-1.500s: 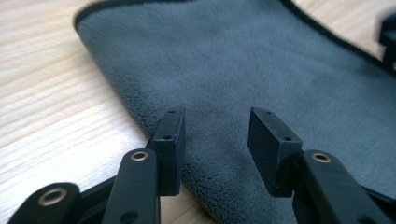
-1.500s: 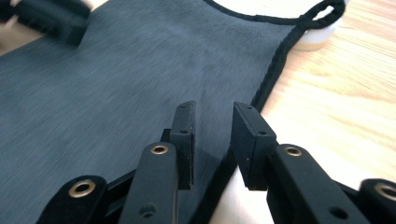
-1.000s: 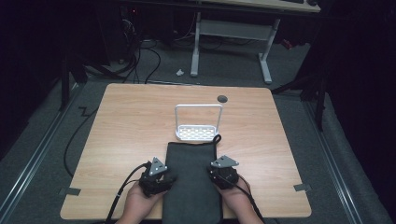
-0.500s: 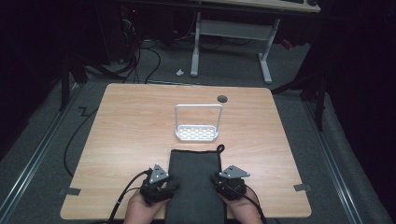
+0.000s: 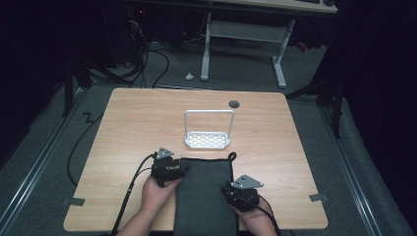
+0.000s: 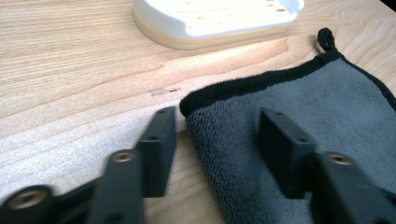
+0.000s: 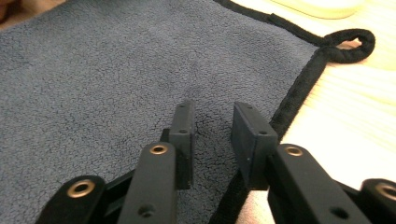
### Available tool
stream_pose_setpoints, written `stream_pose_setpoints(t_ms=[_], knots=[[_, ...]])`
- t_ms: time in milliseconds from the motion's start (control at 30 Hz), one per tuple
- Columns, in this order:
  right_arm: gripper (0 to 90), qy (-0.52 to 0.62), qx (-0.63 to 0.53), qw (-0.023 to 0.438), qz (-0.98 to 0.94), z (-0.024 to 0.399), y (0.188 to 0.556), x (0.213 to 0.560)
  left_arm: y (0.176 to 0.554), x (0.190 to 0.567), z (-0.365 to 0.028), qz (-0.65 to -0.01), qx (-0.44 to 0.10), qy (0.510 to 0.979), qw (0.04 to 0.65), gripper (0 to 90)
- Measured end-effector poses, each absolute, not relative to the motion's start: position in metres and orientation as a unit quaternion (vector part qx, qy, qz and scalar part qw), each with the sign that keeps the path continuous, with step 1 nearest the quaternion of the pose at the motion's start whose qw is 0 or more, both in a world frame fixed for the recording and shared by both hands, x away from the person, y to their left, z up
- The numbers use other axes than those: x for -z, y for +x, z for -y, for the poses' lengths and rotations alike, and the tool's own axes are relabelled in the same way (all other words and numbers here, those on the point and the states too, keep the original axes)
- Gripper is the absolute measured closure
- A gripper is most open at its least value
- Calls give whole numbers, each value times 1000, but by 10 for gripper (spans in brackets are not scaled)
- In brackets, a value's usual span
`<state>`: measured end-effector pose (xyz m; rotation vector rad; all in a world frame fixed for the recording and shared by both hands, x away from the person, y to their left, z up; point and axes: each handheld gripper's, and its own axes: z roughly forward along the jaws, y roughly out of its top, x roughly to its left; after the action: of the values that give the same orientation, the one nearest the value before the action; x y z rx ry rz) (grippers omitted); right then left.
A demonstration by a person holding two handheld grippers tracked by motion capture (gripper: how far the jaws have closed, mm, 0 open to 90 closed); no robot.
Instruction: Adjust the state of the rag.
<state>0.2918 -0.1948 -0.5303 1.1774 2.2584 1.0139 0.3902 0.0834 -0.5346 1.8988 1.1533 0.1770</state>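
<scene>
A dark grey towel (image 5: 204,196) lies flat on the wooden table (image 5: 133,123), reaching over its near edge. Its black hanging loop (image 5: 231,157) sticks out at the far right corner. My left gripper (image 5: 167,169) rests at the towel's far left corner. In the left gripper view the left gripper (image 6: 219,116) is open and straddles that corner of the towel (image 6: 327,107), pinching nothing; its jaws have just been opening. My right gripper (image 5: 243,194) hovers over the towel's right edge. The right gripper (image 7: 214,107) is open with a narrow gap above the towel (image 7: 93,84), its jaws also just opening.
A white rack (image 5: 207,130) with a perforated base and an upright hoop stands just beyond the towel, and its base (image 6: 210,23) is close ahead in the left gripper view. A dark round hole (image 5: 234,103) sits near the table's far edge. Cables trail off the left side.
The towel slid slightly toward the near edge as both grippers drew back. The left gripper then moved forward to the far left corner. Both grippers' jaws stand wider.
</scene>
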Motion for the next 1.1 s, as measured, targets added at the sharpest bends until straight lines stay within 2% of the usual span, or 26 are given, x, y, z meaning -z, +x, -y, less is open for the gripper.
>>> stream_pose_setpoints(t_ms=[133, 200, 300, 467, 633, 867, 1000, 1100], knots=[[580, 424, -366, 201, -804, 195, 295, 526, 389, 536, -83, -453, -64, 771, 443, 669], [547, 435, -367, 207, -796, 196, 302, 524, 388, 537, -82, -451, -65, 772, 443, 716], [502, 454, -364, 212, -785, 198, 319, 520, 387, 537, -81, -448, -69, 775, 439, 752], [433, 481, -353, 201, -777, 196, 350, 517, 387, 537, -81, -448, -67, 775, 440, 753], [424, 469, -333, 213, -790, 187, 363, 520, 387, 537, -82, -448, -65, 775, 441, 751], [412, 472, -317, 202, -797, 183, 366, 524, 387, 537, -82, -447, -65, 776, 441, 744], [458, 473, -319, 197, -797, 183, 362, 525, 386, 537, -82, -446, -65, 776, 440, 742], [552, 469, -322, 200, -798, 182, 359, 525, 386, 537, -82, -446, -65, 777, 440, 742]])
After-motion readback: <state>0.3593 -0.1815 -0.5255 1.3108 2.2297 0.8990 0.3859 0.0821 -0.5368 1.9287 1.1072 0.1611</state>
